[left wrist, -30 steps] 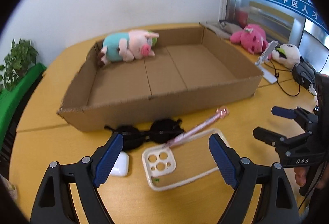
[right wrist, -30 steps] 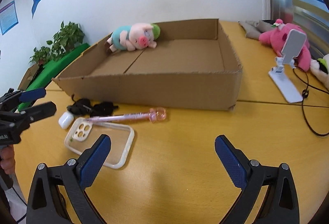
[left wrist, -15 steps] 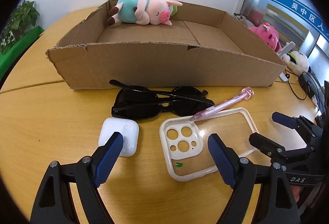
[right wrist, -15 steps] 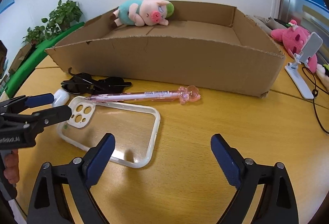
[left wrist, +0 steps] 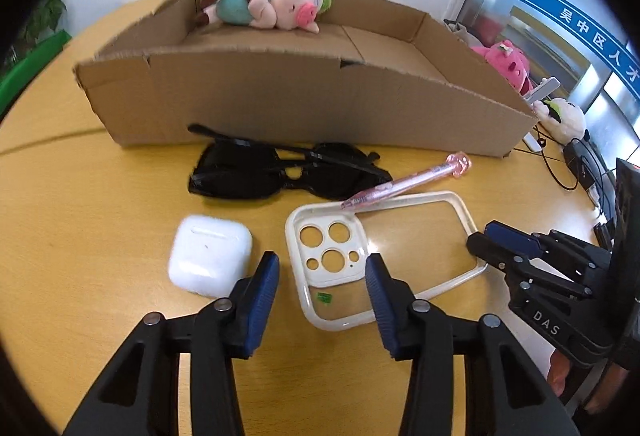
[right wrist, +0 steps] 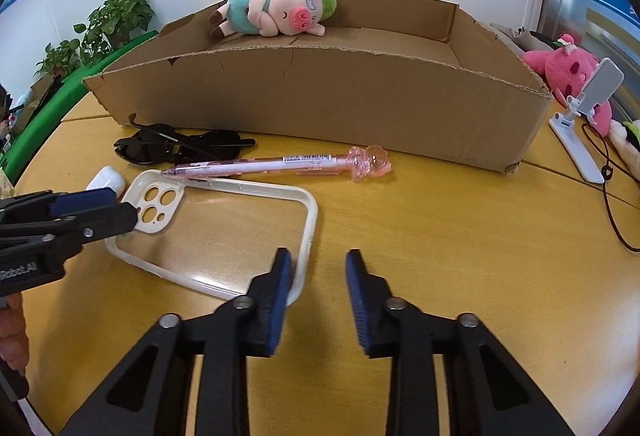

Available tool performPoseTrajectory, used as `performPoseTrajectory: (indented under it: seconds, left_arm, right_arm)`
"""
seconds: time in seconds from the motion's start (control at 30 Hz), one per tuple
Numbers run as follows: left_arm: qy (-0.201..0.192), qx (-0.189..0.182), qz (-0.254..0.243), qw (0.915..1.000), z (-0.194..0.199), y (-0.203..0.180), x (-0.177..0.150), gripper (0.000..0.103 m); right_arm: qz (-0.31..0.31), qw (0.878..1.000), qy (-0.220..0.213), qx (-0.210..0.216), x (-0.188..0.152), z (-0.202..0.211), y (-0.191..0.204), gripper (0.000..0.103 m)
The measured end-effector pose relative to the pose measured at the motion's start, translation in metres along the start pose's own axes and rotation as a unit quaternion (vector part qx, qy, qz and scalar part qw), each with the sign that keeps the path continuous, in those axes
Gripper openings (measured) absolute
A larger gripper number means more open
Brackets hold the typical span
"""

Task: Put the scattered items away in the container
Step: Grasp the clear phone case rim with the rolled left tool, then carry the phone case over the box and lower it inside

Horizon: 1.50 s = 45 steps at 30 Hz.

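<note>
While the cardboard box [right wrist: 320, 104] sits where it was with the plush pig [right wrist: 276, 14] inside, both grippers have dropped closer to the table [right wrist: 460, 236]. Left gripper [left wrist: 322, 274] and right gripper [right wrist: 316, 270] were wide a second ago; now their jaws are closing at opposite ends of the phone case [left wrist: 384, 256], not pinching it yet. Sunglasses [left wrist: 280, 172], pink pen [right wrist: 280, 166] and earbud case [left wrist: 210, 260] haven't budged outside the box.

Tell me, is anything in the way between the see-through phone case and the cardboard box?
Yes. The pink pen lies across the far edge of the phone case, and the black sunglasses sit before the box. The box's front wall also stands between them, so the case must go up and over.
</note>
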<state>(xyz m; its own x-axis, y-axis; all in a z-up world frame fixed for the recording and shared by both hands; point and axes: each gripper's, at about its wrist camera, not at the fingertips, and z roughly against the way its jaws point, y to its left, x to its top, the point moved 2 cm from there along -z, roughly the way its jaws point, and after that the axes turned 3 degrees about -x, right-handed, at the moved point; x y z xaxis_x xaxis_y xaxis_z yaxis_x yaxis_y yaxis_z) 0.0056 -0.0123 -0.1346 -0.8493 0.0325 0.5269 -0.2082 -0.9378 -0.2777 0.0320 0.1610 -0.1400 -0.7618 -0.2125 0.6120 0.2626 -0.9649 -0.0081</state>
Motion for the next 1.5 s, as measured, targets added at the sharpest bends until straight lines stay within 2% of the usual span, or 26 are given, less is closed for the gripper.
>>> performPoseTrajectory:
  seconds: [0.03,0.1,0.13,0.27,0.43,0.67,0.83,1.27,1.5]
  left_arm:
    - [-0.002,0.001,0.0,1.0,0.0,0.001,0.0,0.026]
    - [0.001,0.0,0.002,1.0,-0.001,0.001,-0.001,0.012]
    - [0.001,-0.001,0.006,1.0,-0.001,0.002,-0.001,0.01]
    - [-0.001,-0.019,0.02,0.9996,0.001,0.006,-0.005,0.01]
    - [-0.004,-0.018,0.022,0.9996,0.011,0.006,-0.01,0.008]
    - [-0.055,-0.031,0.006,0.998,0.059,0.0,0.003,0.007]
    - [-0.084,-0.031,0.0,0.996,0.074,0.0,0.024,0.007]
    - [-0.154,-0.032,-0.018,0.9873,0.106,0.009,0.088,0.007]
    - [-0.16,-0.021,-0.031,0.9864,0.103,0.019,0.137,0.007]
  right_arm:
    - [0.001,1.0,0.001,0.001,-0.001,0.001,0.0,0.019]
    - [-0.001,1.0,0.0,0.004,-0.004,0.003,-0.001,0.013]
    - [0.0,1.0,-0.001,0.004,-0.006,0.005,0.0,0.009]
    - [0.01,1.0,-0.005,-0.004,-0.011,0.009,0.005,0.008]
    - [0.013,1.0,-0.005,0.008,-0.017,0.017,0.007,0.008]
    - [0.011,0.999,-0.034,0.032,-0.017,0.05,0.015,0.008]
    - [0.006,0.997,-0.073,0.03,0.006,0.067,0.019,0.008]
    - [0.017,0.991,-0.133,0.021,0.084,0.08,0.023,0.007]
    - [0.022,0.99,-0.133,0.032,0.136,0.065,0.021,0.007]
